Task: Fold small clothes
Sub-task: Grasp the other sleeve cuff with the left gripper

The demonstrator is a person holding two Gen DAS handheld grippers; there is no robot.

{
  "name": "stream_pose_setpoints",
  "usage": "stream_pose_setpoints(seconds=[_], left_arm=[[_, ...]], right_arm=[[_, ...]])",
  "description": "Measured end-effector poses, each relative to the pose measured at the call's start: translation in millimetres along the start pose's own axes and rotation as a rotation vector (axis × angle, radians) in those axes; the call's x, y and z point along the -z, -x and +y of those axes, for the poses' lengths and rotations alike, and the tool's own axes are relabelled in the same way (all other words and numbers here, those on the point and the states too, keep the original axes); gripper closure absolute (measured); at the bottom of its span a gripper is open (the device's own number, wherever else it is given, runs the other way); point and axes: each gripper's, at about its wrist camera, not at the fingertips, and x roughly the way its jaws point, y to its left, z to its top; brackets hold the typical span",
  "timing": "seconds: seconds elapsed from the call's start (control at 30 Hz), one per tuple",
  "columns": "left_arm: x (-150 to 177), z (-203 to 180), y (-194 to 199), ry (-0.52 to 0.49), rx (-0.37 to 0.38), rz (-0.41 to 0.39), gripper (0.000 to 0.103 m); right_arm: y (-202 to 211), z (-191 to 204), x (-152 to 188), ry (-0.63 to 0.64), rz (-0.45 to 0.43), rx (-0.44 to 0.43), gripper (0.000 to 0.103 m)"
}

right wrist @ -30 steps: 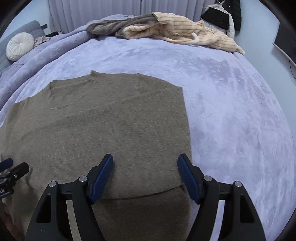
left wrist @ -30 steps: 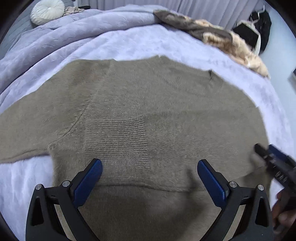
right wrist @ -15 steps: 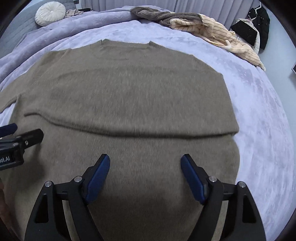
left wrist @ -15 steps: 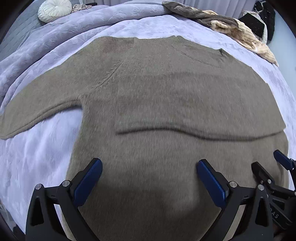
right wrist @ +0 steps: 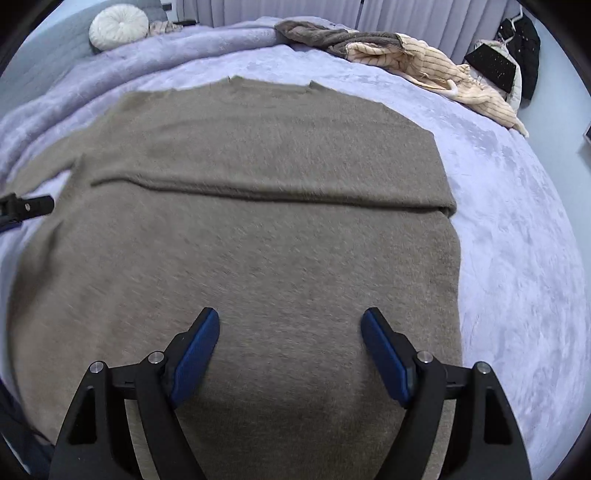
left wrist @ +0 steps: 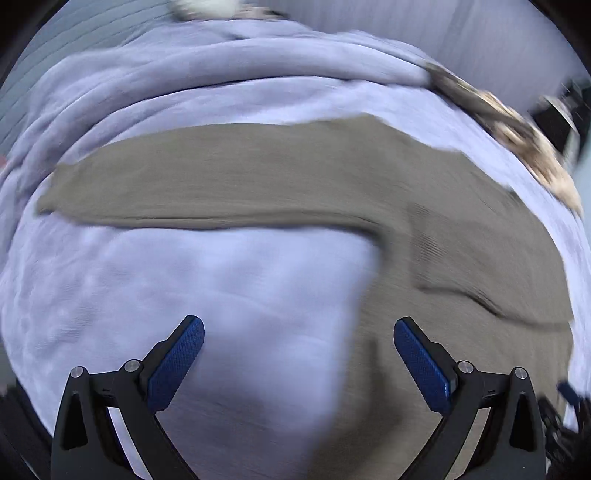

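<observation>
An olive-brown knit sweater lies flat on the lilac bed cover, with a straight fold edge across its middle. Its left sleeve stretches out to the left in the blurred left wrist view. My left gripper is open and empty, over the bed cover beside the sweater's left edge. My right gripper is open and empty above the lower body of the sweater. The left gripper's tip shows at the left edge of the right wrist view.
A heap of beige striped and grey-brown clothes lies at the far side of the bed. A round white cushion sits at the far left. Black garments hang at the far right. Curtains line the back.
The left gripper has swung left, from over the sweater's body to the cover under the left sleeve. The right gripper has shifted slightly right. Both stay open.
</observation>
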Motion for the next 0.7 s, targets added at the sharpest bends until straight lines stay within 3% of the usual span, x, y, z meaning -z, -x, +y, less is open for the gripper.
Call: stream_pose_setpoints(seconds=[0.13,0.4,0.53,0.57,0.6,0.63,0.67,0.7], left_arm=[[-32.0,105.1,-27.6,0.284,-0.041,0.028,0.0],[-69.8,234.6,-58.3,0.723,0.356,-0.119,0.0],[-86.6,256.0,-64.2,0.766,0.466,-0.186,0.001],[-89.6,257.1,-61.1,0.752,0.479,-0.213,0.018],[-91.5,256.2,-60.4,0.73,0.5,-0.226,0.061],[-96.5,262.4,-62.7,0.717,0.518,-0.213,0.077],[-95.9,265.6,-66.9,0.722,0.529,-0.199,0.085],[-93.3,266.0,-67.4,0.726,0.519,-0.199,0.085]], right_arm=[[-4.4,12.5,-6.2,0.019,0.001,0.004,0.021],[-10.7,45.8,-11.0,0.121,0.03,0.022,0.021],[-10.7,54.3,-21.3,0.131,0.032,0.032,0.021],[-10.4,57.9,-25.4,0.138,0.03,0.032,0.021],[-9.9,61.5,-30.2,0.145,0.026,0.028,0.021],[-9.2,65.6,-35.8,0.152,0.019,0.026,0.021],[-9.0,71.0,-43.6,0.161,0.01,0.023,0.021],[-8.6,77.6,-53.8,0.173,-0.003,0.017,0.021]])
